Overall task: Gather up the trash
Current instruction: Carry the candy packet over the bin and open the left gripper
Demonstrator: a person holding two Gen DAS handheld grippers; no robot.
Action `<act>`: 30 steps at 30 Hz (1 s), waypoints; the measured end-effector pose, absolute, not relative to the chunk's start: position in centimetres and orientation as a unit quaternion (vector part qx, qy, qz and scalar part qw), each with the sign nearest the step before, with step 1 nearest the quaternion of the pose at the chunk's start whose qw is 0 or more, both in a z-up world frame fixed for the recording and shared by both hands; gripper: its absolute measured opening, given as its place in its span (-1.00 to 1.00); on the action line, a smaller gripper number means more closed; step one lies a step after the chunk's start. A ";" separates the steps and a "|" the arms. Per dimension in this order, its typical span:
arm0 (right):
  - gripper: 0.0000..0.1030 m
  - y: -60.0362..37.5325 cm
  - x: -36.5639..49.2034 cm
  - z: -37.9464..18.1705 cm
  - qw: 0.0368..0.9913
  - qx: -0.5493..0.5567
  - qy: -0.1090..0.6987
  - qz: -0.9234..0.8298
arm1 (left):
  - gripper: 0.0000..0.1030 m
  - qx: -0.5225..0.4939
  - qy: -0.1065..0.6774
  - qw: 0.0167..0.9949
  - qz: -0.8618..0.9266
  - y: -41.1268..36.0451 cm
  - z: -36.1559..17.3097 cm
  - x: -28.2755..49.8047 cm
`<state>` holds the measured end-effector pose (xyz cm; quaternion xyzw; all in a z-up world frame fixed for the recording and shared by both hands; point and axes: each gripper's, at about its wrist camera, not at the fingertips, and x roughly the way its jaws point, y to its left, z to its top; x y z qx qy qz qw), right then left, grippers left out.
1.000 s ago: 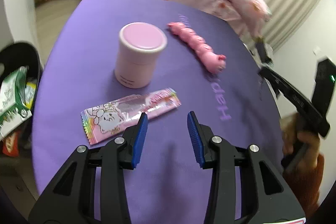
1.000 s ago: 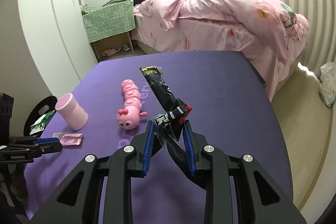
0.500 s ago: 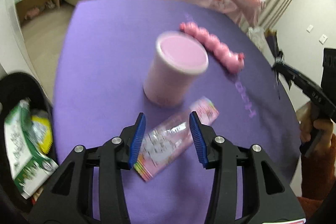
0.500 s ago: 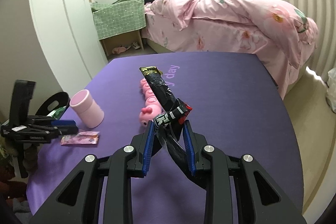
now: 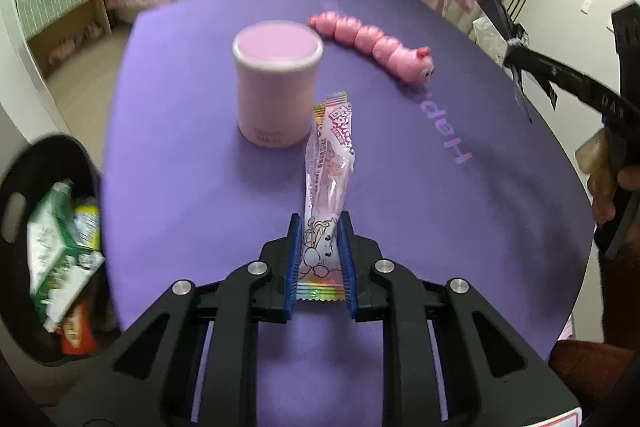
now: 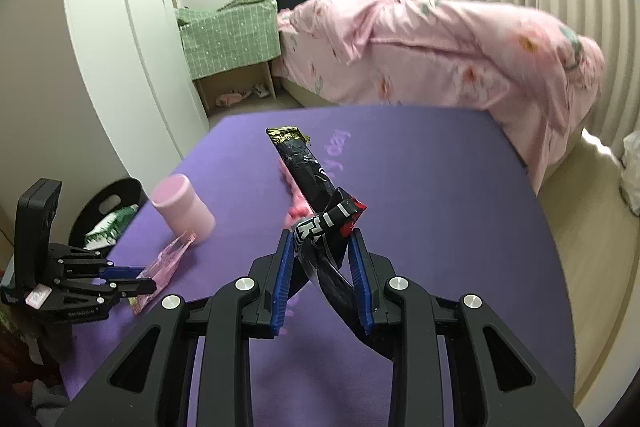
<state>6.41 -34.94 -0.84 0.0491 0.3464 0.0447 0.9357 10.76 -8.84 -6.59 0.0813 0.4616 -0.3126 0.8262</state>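
Left gripper point(image 5: 319, 259) pinches a long, glossy pink wrapper point(image 5: 328, 183).

Purple table point(image 5: 192, 187) fills centre frame in both views, with pale lettering point(image 5: 444, 131) printed right of centre. Pink cup point(image 5: 277, 89) stands upright, centre. Pink caterpillar toy point(image 5: 376, 45) lies upper right of cup, apart from it. Bin point(image 5: 24, 179) sits on the floor point(image 5: 76, 87) at lower left, beside the table edge.

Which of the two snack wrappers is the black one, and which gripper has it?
The black wrapper is clamped in the right gripper; the other, the pink wrapper, is in the left gripper.
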 end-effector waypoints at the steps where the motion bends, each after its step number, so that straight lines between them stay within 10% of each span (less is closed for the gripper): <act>1: -0.48 -34.4 6.2 0.0 0.939 0.046 0.336 0.047 | -0.68 0.081 0.455 0.830 -0.311 -8.6 -6.1 10.6; 14: -0.48 -23.4 7.2 9.5 0.959 -0.009 0.243 0.145 | -0.67 0.031 0.337 0.921 -0.195 3.3 5.0 7.5; 30: -0.48 -12.2 11.3 9.6 0.939 -0.067 0.263 0.213 | -0.67 -0.047 0.351 0.927 -0.122 12.8 2.5 9.4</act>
